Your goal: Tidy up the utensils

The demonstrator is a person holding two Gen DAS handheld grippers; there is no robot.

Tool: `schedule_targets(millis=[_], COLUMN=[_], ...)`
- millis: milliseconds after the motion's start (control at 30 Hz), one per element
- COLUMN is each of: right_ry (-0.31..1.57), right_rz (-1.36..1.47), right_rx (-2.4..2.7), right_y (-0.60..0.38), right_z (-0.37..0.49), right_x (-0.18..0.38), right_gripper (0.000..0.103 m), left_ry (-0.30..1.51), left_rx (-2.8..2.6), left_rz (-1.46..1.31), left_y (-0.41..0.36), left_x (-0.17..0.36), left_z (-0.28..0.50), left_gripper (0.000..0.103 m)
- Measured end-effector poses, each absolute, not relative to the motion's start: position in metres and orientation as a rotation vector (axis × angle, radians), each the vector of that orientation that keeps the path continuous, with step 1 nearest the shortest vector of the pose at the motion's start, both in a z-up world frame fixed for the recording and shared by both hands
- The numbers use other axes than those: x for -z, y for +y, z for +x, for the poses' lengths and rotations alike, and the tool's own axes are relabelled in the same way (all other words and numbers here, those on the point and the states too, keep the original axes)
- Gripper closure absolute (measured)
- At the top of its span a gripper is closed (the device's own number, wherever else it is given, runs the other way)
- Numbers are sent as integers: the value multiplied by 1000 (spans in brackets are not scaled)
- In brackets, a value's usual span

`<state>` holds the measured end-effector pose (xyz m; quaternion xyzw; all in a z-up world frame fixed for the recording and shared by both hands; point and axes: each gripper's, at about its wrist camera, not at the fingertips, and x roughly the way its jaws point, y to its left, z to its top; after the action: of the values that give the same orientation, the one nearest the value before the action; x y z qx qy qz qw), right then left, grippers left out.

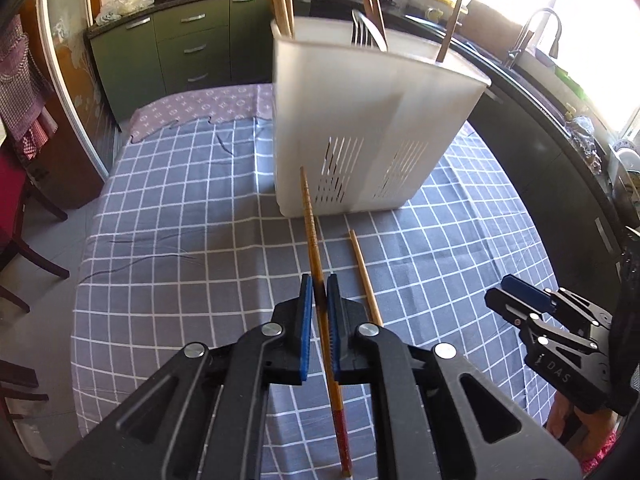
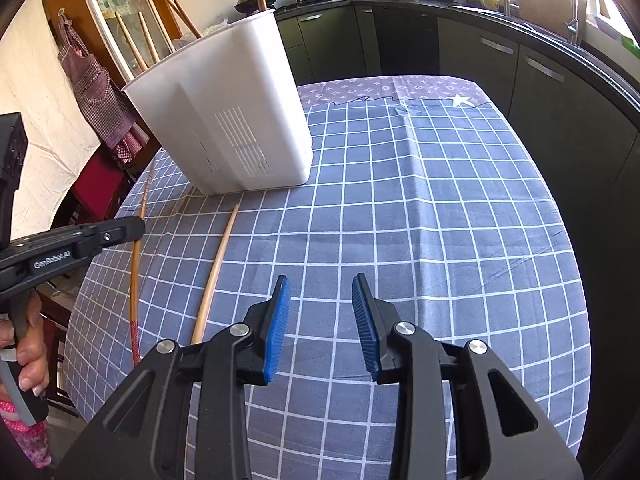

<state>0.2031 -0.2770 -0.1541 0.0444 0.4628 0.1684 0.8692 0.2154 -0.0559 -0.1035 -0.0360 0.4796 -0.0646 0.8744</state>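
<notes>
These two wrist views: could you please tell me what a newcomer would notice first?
The left tongs are shut on a dark chopstick pointing toward the white utensil holder mid-table. A paler chopstick lies on the checked cloth beside it; the right tongs are open and hold nothing.

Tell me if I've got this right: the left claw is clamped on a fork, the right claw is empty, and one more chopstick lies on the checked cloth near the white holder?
Nearly. The left claw is clamped on a chopstick, not a fork; the left wrist view shows it. The right claw is empty, and another chopstick lies on the checked cloth near the white holder.
</notes>
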Motion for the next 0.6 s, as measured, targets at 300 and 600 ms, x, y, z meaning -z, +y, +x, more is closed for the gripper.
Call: schedule_targets(millis=[300,600], right_ry=[994,1000], right_rz=[-7,-45], right_rx=[-415,-403], right_y=[-225,-201], right_z=[212,221], right_x=[151,155], right_gripper=[68,68], left_ry=[834,890], left_rx=[144,148], left_rz=[-38,-44], left_y=[-45,-40], left_x=[52,60], left_z=[190,199], left_gripper=[97,97])
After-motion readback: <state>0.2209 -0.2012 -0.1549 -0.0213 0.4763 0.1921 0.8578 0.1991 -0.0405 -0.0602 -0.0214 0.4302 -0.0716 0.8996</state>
